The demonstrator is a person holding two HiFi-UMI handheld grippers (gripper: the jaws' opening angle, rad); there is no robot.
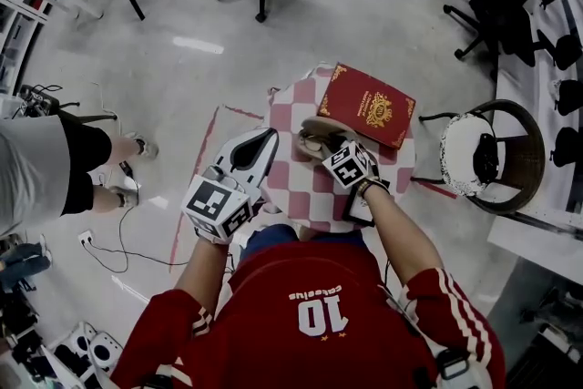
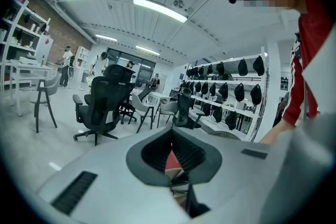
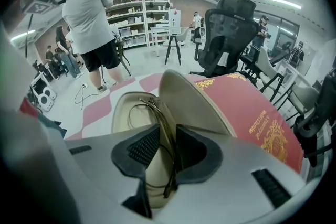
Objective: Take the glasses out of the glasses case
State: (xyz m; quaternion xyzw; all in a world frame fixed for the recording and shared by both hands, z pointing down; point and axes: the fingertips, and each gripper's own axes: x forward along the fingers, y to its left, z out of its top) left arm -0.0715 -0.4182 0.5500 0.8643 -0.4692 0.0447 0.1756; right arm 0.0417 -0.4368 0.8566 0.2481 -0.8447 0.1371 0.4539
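The glasses (image 3: 165, 128) are thin dull metal wire. The glasses case (image 3: 123, 113) is smooth matt beige, the red book (image 3: 252, 113) gilt-stamped, and the floor (image 1: 200, 77) glossy.

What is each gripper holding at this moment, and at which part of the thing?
The right gripper appears shut on the glasses, across their folded frame, inside the open case. The left gripper is shut and holds nothing.

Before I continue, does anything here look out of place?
Nothing spilled or broken. The wire-framed glasses stand on edge in the open beige case, gripped by the right gripper. The red gold-stamped book seems to overhang the checked table.
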